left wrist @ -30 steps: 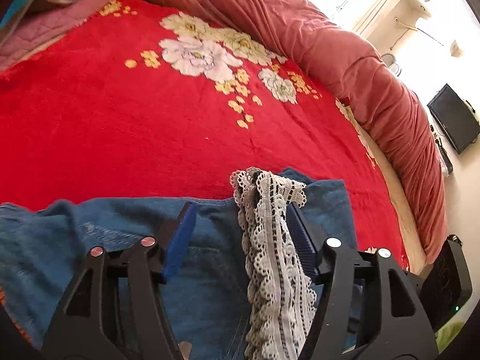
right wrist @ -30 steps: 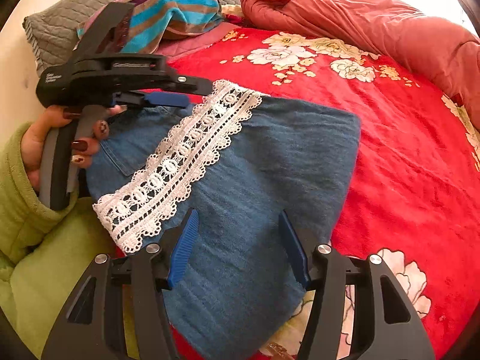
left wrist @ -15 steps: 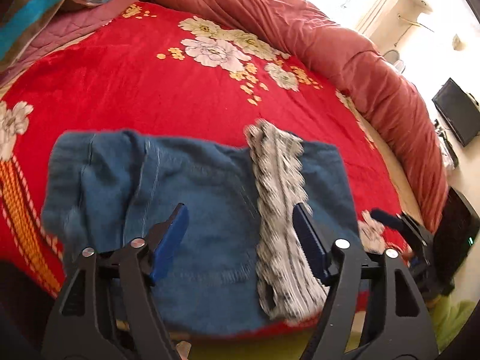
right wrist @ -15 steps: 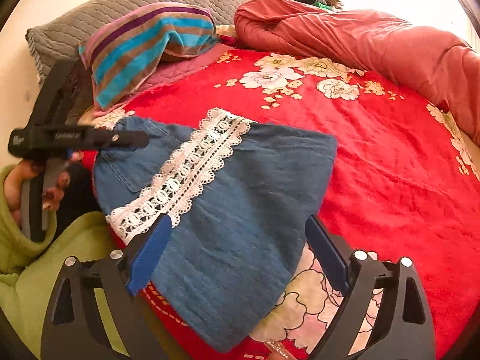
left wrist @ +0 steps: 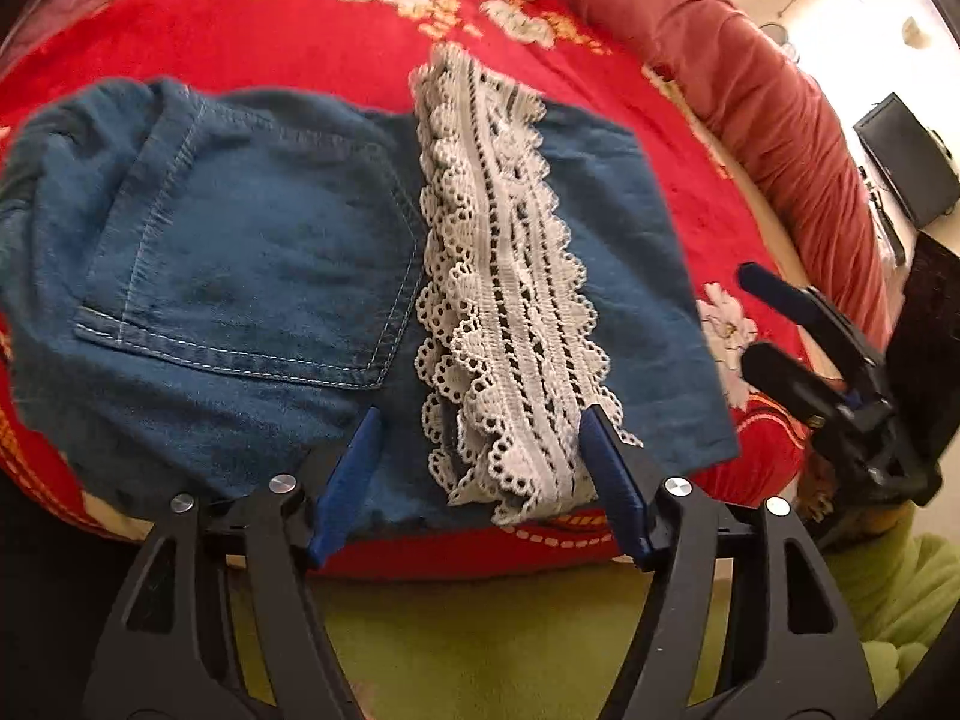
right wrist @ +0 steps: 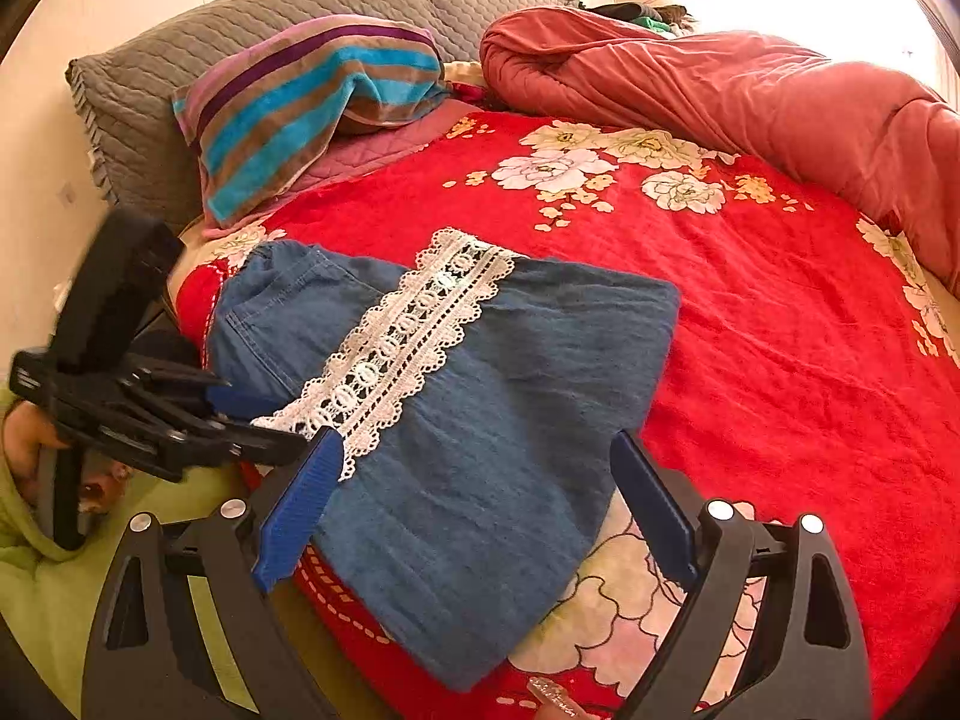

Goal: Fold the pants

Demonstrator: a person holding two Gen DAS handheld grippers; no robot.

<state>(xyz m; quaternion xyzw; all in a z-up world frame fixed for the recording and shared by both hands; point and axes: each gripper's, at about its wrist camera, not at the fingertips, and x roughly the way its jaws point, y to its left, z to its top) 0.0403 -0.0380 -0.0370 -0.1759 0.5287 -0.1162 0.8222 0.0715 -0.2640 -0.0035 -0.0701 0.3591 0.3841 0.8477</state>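
Hidden: we cannot see the near hem of the pants behind the left gripper; motion blurs that view
Left gripper: jaws apart over the lace strip, pinching nothing
Right gripper: spread wide, empty
Pants: folded on the red blanket, pillows at 11 o'clock

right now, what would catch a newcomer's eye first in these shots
The folded denim pants lie near the bed's front edge on a bright red floral blanket, with a white lace strip running across them. Both tongs, left and right, hover open over the near edge of the pants, gripping nothing. Behind, a striped pillow leans at the head of the bed and a rolled pink quilt lies along the far side.
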